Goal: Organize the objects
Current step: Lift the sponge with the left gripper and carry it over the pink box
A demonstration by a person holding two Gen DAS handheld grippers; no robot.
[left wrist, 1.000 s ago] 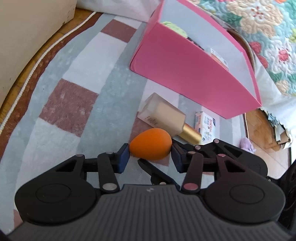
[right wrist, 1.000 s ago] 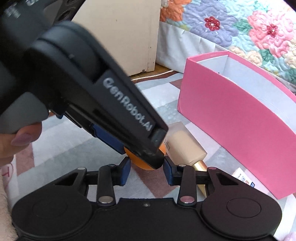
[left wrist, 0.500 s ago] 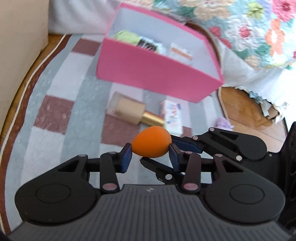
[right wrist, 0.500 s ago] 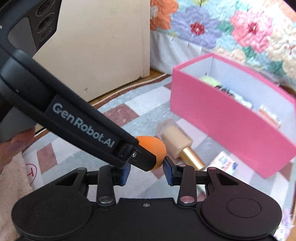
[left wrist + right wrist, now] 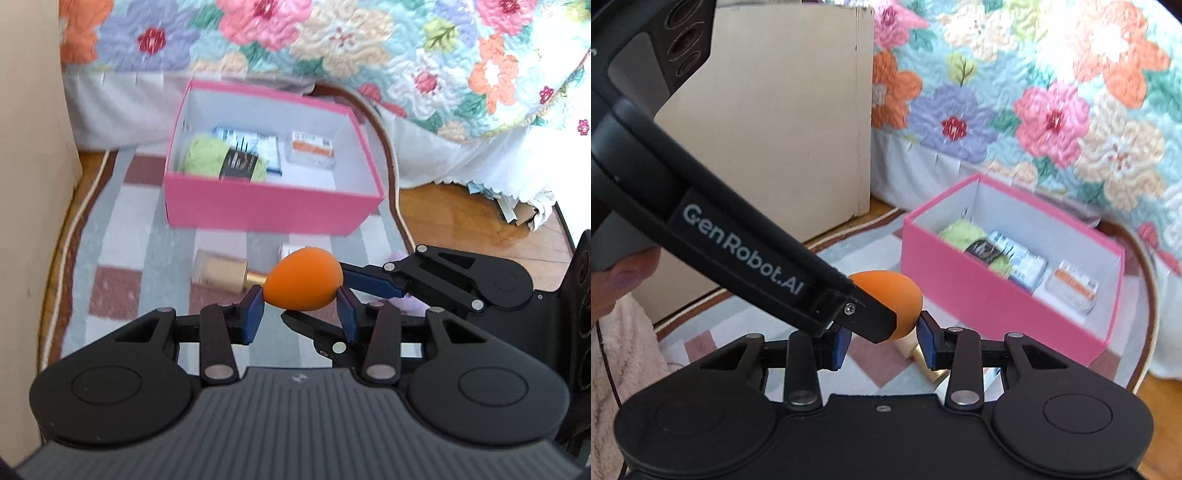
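Both sets of fingers are clamped on the orange egg-shaped sponge (image 5: 303,279). Left gripper (image 5: 301,314) has blue pads against its two ends; its jaws closed further within the last second, now on the sponge. Right gripper (image 5: 882,338) pinches the same sponge (image 5: 897,295) from the other side, reaching in from 3 o'clock in the left wrist view.

Change vs. a second ago: sponge then lay on the checked rug (image 5: 110,266) beside the beige bottle (image 5: 221,275); now it is clear of the rug, with bottle and a small white carton left below. Pink box (image 5: 266,214) formerly showed mostly its side wall; now its open top is visible at 12 o'clock, holding green yarn (image 5: 207,157) and two packets.

Reading: pick is done, carry phase under way. Free floor shows in the box's near right part, probably room for the sponge. Bottle and carton not yet stowed. Risk: two grippers on one soft object; uneven release may flick it.
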